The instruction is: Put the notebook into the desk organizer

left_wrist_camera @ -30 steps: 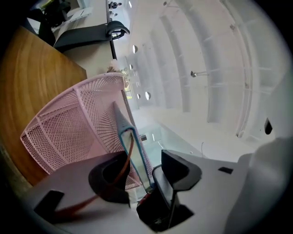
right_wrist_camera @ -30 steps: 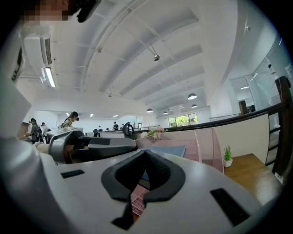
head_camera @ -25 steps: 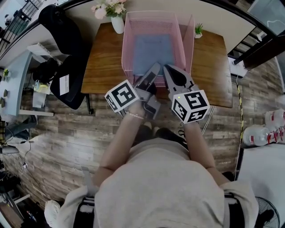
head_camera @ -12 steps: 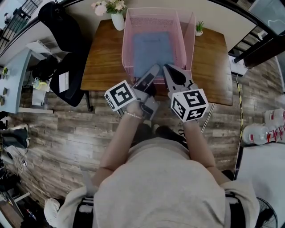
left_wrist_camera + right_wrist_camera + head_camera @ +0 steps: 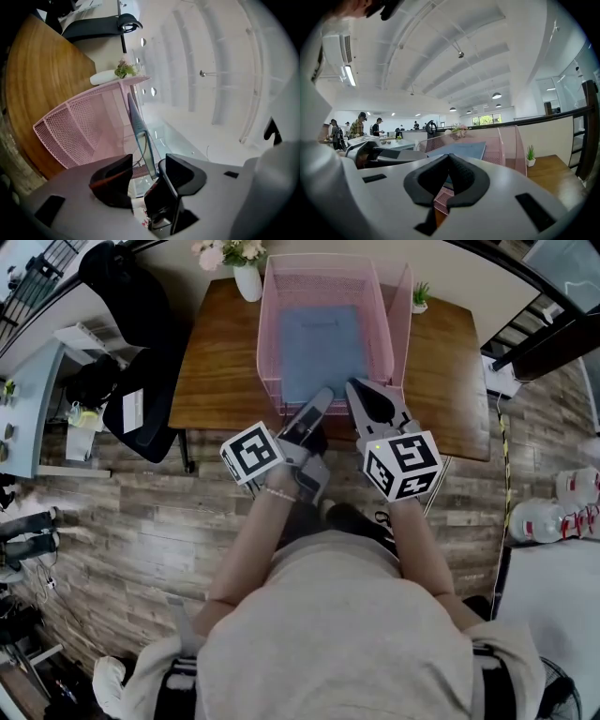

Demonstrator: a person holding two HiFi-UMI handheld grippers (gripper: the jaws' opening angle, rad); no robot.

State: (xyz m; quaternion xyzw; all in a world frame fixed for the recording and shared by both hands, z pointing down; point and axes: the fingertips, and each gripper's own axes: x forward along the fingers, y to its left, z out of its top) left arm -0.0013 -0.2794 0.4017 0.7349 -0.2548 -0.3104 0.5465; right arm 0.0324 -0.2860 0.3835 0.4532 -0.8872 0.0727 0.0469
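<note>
The blue notebook [image 5: 323, 343] rests inside the pink mesh desk organizer [image 5: 270, 334] on the wooden table [image 5: 216, 371]. My left gripper [image 5: 317, 401] is at the organizer's near open end, jaws open. In the left gripper view the notebook [image 5: 139, 136] shows edge-on between the mesh walls [image 5: 79, 126], its near corner reaching into the gap of that gripper [image 5: 147, 164] without being clamped. My right gripper [image 5: 361, 395] hovers just right of it, shut and empty. From the right gripper [image 5: 449, 157] the notebook [image 5: 461, 150] lies ahead inside the organizer [image 5: 506, 145].
A white vase of flowers [image 5: 246, 277] stands at the table's back left and a small potted plant [image 5: 418, 302] at the back right. A black chair [image 5: 141, 362] sits left of the table. Water bottles [image 5: 562, 512] stand on the floor at right.
My left gripper has drawn back a little toward the table's near edge. The notebook stays in the organizer and the right gripper has hardly moved.
</note>
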